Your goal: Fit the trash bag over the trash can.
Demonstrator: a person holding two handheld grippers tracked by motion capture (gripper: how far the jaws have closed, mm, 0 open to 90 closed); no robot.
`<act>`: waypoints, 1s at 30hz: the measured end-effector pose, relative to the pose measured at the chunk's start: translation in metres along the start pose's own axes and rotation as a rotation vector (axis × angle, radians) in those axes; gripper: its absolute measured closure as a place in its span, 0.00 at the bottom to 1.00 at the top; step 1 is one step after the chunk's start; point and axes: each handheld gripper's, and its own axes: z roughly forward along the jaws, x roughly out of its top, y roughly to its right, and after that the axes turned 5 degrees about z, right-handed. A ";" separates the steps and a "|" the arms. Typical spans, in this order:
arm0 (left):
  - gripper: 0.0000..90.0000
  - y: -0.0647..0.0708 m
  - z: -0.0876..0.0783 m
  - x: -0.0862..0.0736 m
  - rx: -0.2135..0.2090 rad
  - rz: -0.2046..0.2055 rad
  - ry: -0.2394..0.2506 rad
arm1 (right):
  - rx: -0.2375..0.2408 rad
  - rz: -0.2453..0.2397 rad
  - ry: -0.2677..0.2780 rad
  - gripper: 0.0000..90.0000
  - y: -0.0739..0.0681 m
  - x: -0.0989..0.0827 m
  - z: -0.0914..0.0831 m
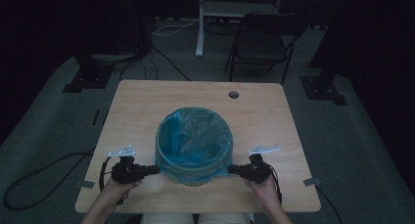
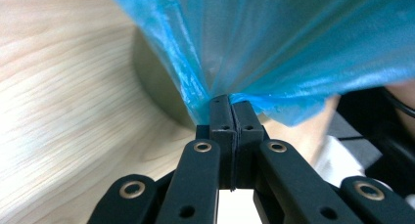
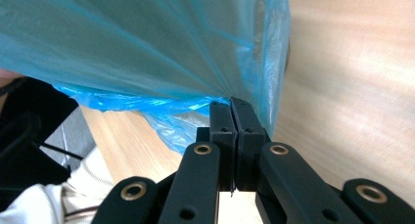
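We hold thin blue plastic bin liner [image 1: 193,136] over round olive-grey bin [image 1: 195,177], frame centre on pale wooden table [image 1: 147,101]. Left gripper [image 1: 155,169] and right gripper [image 1: 230,169] each clamped on liner hem at opposite sides, apparently to stretch it down over rim.

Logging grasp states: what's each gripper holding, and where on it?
Both pinch the blue bag: left gripper and right gripper each shut on its lower hem, opposite sides of the bin.

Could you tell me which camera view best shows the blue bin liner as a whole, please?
The high view: it shows the blue bin liner draped over the whole bin. The left gripper view and right gripper view show stretched film pinched at each side.
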 end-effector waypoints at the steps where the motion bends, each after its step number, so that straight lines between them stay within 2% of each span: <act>1: 1.00 -0.002 0.003 -0.002 0.007 -0.010 -0.010 | 0.004 0.011 -0.005 0.99 0.003 -0.002 0.004; 5: 1.00 -0.006 0.015 -0.005 0.044 -0.026 -0.052 | -0.022 0.041 -0.060 0.98 0.015 -0.009 0.018; 6: 1.00 -0.007 0.015 -0.006 0.040 -0.033 -0.043 | -0.026 0.048 -0.070 0.97 0.017 -0.011 0.020; 8: 0.97 -0.006 0.014 -0.006 0.041 -0.019 -0.025 | -0.028 0.049 -0.069 0.89 0.015 -0.012 0.020; 9: 0.91 -0.005 0.011 -0.006 0.031 -0.009 -0.006 | -0.033 0.039 -0.057 0.82 0.012 -0.011 0.017; 12: 0.73 -0.002 0.001 -0.006 0.016 0.016 0.034 | -0.010 0.008 -0.007 0.62 0.003 -0.005 0.001; 13: 0.63 -0.002 0.001 -0.006 0.016 0.016 0.034 | -0.010 0.008 -0.007 0.62 0.003 -0.005 0.001; 14: 0.63 0.000 -0.008 -0.005 0.039 0.046 0.033 | -0.004 0.003 0.013 0.56 0.000 -0.003 -0.006; 15: 0.56 0.002 -0.011 -0.005 0.037 0.064 0.048 | 0.015 -0.006 0.048 0.47 -0.005 0.002 -0.021; 17: 0.46 0.004 -0.020 -0.005 0.016 0.068 0.066 | 0.032 -0.015 0.087 0.44 -0.008 0.005 -0.033; 19: 0.40 0.007 -0.031 -0.003 0.017 0.079 0.094 | 0.048 -0.015 0.135 0.41 -0.010 0.009 -0.047; 21: 0.37 0.010 -0.037 -0.001 0.031 0.089 0.111 | 0.054 -0.042 0.166 0.35 -0.012 0.014 -0.061; 22: 0.33 0.010 -0.040 0.001 0.053 0.095 0.119 | 0.043 -0.050 0.179 0.34 -0.013 0.017 -0.064; 24: 0.33 0.008 -0.042 0.007 0.108 0.100 0.127 | -0.020 -0.069 0.215 0.33 -0.011 0.024 -0.069; 25: 0.33 0.006 -0.041 0.010 0.119 0.096 0.128 | -0.051 -0.071 0.220 0.32 -0.008 0.029 -0.069; 26: 0.33 0.004 -0.041 0.012 0.129 0.096 0.126 | -0.073 -0.057 0.224 0.32 -0.004 0.034 -0.067; 27: 0.33 0.001 -0.038 0.015 0.139 0.088 0.137 | -0.076 -0.048 0.224 0.30 0.000 0.037 -0.065; 30: 0.33 -0.004 -0.031 0.023 0.152 0.087 0.159 | -0.079 0.021 0.240 0.26 0.013 0.049 -0.051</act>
